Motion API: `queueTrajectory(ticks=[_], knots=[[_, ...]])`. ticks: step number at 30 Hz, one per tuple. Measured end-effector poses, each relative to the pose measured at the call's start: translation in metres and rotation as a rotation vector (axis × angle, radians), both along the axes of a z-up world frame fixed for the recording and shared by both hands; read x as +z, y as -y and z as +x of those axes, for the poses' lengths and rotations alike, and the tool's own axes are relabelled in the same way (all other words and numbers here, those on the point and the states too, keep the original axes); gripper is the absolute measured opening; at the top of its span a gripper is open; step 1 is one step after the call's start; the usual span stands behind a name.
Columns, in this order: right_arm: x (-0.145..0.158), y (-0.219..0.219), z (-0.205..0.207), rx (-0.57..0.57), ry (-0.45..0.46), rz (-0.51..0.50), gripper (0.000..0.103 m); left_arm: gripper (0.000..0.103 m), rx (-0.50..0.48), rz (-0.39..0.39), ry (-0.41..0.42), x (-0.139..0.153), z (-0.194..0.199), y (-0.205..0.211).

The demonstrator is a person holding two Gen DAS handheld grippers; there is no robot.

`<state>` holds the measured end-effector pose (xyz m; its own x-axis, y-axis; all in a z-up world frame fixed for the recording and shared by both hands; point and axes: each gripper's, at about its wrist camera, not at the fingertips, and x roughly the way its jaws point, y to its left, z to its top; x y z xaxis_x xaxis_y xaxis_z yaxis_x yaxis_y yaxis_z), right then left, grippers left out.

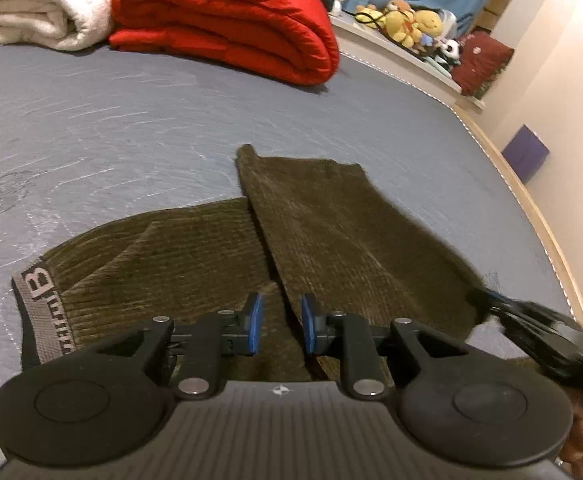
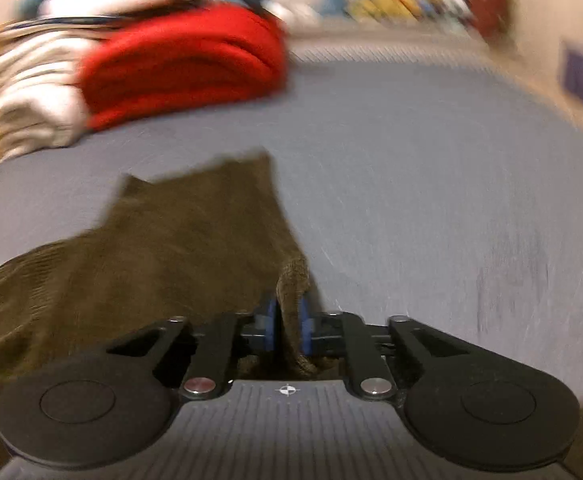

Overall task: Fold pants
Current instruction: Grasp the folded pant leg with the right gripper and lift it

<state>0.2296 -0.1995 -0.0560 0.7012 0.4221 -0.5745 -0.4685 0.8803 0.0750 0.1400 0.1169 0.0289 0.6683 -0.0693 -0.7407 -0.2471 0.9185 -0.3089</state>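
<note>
Olive-brown corduroy pants [image 1: 195, 256] lie on the grey-blue bed [image 1: 131, 128], with a grey waistband [image 1: 41, 300] at the left and a leg part folded over toward the far side [image 1: 331, 216]. My left gripper [image 1: 280, 324] hovers over the pants, its blue pads apart with a fold edge between them, not pinched. My right gripper [image 2: 287, 324] is shut on a bunched edge of the pants [image 2: 171, 248]; it also shows at the right edge of the left wrist view [image 1: 491, 304]. The right wrist view is motion-blurred.
A folded red quilt [image 1: 227, 20] and a rolled white blanket [image 1: 39, 8] lie at the far side of the bed. Stuffed toys [image 1: 411, 24] sit on a shelf beyond. The bed's edge [image 1: 531, 216] and a wall run along the right.
</note>
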Motion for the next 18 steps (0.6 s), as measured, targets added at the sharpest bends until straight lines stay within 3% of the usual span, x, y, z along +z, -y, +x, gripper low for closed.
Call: queueTrajectory(ticks=[2, 5, 7, 9, 11, 12, 14, 16, 18], knots=[[0.019, -0.001, -0.019, 0.119, 0.058, 0.005, 0.009, 0.023, 0.012, -0.005, 0.002, 0.002, -0.002, -0.006], [0.036, 0.007, -0.049, 0.378, 0.055, 0.024, 0.008, 0.023, 0.010, -0.008, 0.006, 0.004, -0.006, -0.010], [0.035, 0.008, -0.066, 0.545, -0.019, -0.010, 0.007, 0.023, 0.003, -0.009, 0.006, 0.005, -0.007, -0.011], [0.024, 0.008, -0.080, 0.642, -0.101, -0.064, 0.007, 0.023, -0.003, -0.009, 0.002, 0.005, -0.007, -0.010], [0.014, 0.006, -0.082, 0.610, -0.092, -0.104, 0.010, 0.023, -0.005, -0.011, -0.005, 0.004, -0.005, -0.009], [0.012, 0.008, -0.076, 0.566, -0.101, -0.080, 0.012, 0.023, -0.005, -0.013, -0.008, 0.003, -0.005, -0.009], [0.015, 0.012, -0.057, 0.482, -0.144, 0.045, 0.025, 0.023, -0.007, -0.017, -0.013, 0.002, -0.003, -0.006], [0.016, 0.017, -0.035, 0.392, -0.185, 0.186, 0.060, 0.025, -0.012, -0.018, -0.019, 0.000, -0.001, -0.004], [0.009, 0.013, -0.018, 0.305, -0.216, 0.248, 0.072, 0.030, -0.017, -0.017, -0.027, -0.004, 0.001, 0.000]])
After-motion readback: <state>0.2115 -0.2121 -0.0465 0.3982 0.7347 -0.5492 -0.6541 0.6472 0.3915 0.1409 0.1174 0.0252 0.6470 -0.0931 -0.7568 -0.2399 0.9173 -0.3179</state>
